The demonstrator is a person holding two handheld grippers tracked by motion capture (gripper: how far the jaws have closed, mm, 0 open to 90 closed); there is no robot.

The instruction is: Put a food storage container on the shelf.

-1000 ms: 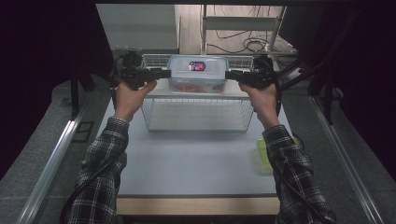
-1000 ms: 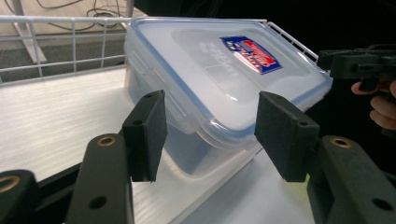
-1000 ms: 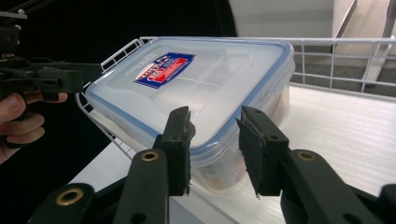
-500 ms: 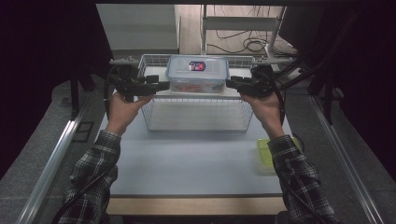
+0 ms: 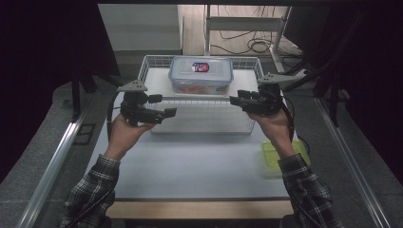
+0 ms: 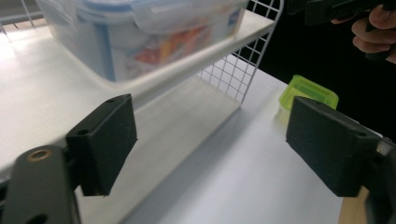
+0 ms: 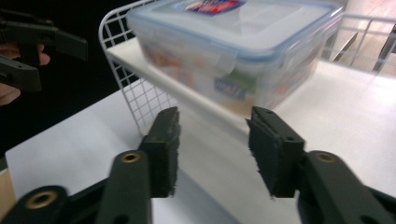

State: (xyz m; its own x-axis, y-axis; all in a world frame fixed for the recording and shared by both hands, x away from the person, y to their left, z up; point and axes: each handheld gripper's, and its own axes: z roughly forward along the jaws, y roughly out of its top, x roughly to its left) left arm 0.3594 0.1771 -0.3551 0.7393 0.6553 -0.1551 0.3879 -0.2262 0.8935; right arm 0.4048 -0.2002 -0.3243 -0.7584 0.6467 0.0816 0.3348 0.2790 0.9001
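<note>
Clear box with a blue-edged lid and a red-and-blue label, orange and green showing inside. White wire rack, pale table, lime-green tub, black grippers, plaid sleeves.

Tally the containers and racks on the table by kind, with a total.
Clear lidded food box with blue trim: 1
White wire shelf rack: 1
Green lidded container: 1
Total: 3
</note>
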